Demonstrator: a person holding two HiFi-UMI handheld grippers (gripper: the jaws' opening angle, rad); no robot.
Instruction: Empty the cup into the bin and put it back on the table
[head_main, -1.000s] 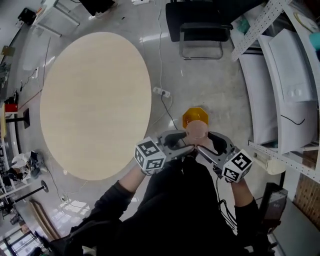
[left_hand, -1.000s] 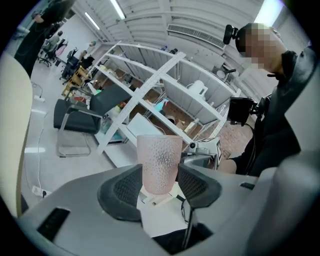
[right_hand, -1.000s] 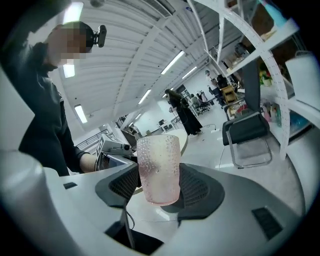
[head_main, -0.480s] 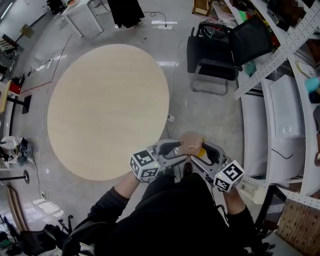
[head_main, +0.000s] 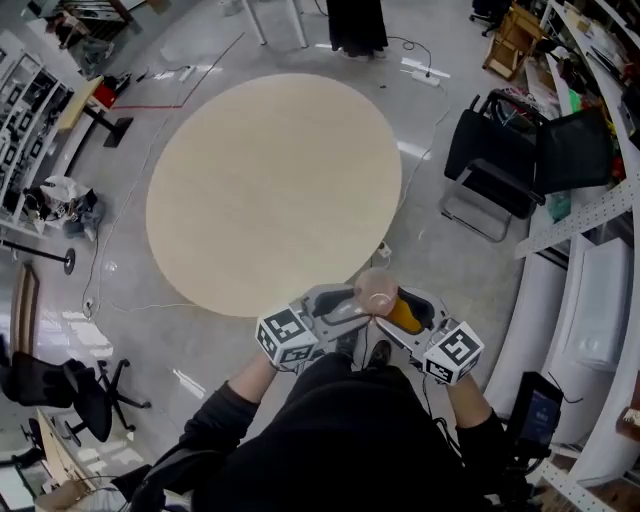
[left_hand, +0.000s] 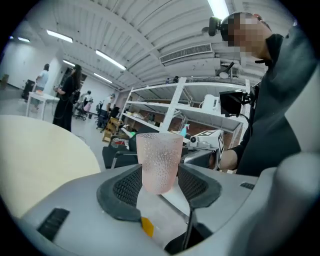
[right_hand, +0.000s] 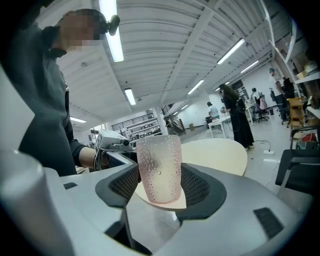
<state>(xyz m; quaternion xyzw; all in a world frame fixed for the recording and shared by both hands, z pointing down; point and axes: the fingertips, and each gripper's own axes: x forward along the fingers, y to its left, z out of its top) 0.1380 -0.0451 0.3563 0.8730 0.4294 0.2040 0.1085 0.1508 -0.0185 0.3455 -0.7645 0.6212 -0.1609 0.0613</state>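
Cup (head_main: 377, 290) upright btwn both hand-held grippers (head_main: 350, 306) (head_main: 402, 312)

Left tool (head_main: 350, 304) and right tool (head_main: 396, 308) clamp the cup (head_main: 377, 289).

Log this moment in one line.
left gripper: shut on cup | right gripper: shut on cup | cup: upright, aloft near bin, off table

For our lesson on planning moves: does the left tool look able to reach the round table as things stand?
Probably yes. The left tool holds the cup together with the right tool, just off the near edge of the table, and nothing shows on the top or in between.
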